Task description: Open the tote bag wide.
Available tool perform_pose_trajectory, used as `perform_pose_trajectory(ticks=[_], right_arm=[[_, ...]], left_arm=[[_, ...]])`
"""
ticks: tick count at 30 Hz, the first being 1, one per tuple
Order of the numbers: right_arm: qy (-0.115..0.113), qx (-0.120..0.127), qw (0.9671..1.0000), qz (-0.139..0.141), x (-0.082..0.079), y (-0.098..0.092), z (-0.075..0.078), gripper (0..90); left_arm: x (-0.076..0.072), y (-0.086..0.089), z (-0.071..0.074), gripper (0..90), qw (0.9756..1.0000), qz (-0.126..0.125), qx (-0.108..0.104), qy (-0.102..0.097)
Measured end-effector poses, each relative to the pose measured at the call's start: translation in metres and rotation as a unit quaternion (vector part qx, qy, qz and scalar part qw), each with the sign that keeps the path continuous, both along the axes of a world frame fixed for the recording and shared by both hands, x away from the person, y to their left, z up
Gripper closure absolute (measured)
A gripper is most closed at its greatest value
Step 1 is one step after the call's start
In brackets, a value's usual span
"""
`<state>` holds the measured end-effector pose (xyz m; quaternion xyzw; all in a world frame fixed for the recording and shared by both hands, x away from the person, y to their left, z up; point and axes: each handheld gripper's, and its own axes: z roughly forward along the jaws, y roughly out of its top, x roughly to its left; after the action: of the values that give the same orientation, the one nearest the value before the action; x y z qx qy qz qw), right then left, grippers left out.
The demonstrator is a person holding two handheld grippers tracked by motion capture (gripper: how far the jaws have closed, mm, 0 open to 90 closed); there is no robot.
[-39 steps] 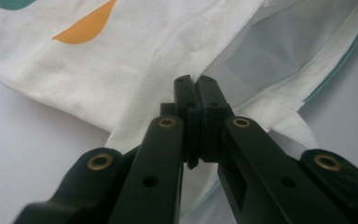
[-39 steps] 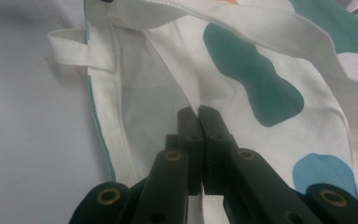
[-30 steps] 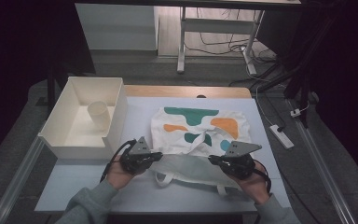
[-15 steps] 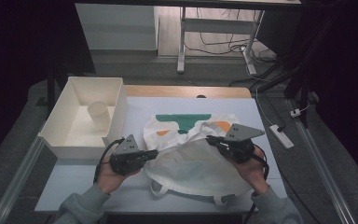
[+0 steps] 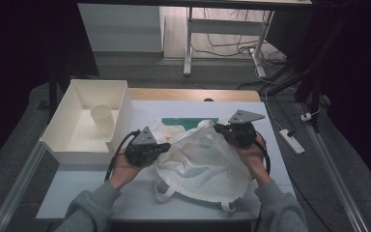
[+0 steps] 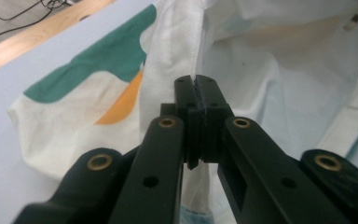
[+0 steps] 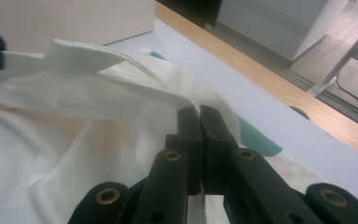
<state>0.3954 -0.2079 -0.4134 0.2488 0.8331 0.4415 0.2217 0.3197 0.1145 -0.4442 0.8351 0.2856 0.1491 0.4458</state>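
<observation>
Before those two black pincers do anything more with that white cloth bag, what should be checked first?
1. Left gripper clamped on the white cloth bag with green and orange print: ok.
2. Right gripper clamped on the bag's hem: ok.
3. Bag lifted between both grippers: ok.
4. Bag's handles free of the grippers: ok.
5. White open box apart from the bag: ok.
6. Bag's inside empty: cannot tell.

light: dim, dark surround | focus: near jaws soft | glare: maybe none
</observation>
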Motion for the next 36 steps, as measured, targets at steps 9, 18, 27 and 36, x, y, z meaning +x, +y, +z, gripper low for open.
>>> perform_pose_trajectory(ticks=[9,18,27,36], right_arm=[[0.029,0.015,0.9993,-0.02,0.03,-0.007,-0.017,88.1],[0.048,-0.003,0.9985,-0.024,0.036,-0.005,-0.033,87.7],[0.066,-0.018,0.9974,-0.021,0.04,-0.002,-0.047,87.7],[0.09,-0.031,0.9951,-0.025,0.046,-0.001,-0.062,87.5]], left_arm=[[0.022,-0.011,-0.002,88.1,0.9999,0.007,-0.001,0.011],[0.025,-0.013,-0.014,88.1,0.9997,0.009,0.01,0.019],[0.027,-0.011,-0.02,88.0,0.9995,0.01,0.013,0.025],[0.029,-0.016,-0.025,87.7,0.9994,0.007,0.02,0.029]])
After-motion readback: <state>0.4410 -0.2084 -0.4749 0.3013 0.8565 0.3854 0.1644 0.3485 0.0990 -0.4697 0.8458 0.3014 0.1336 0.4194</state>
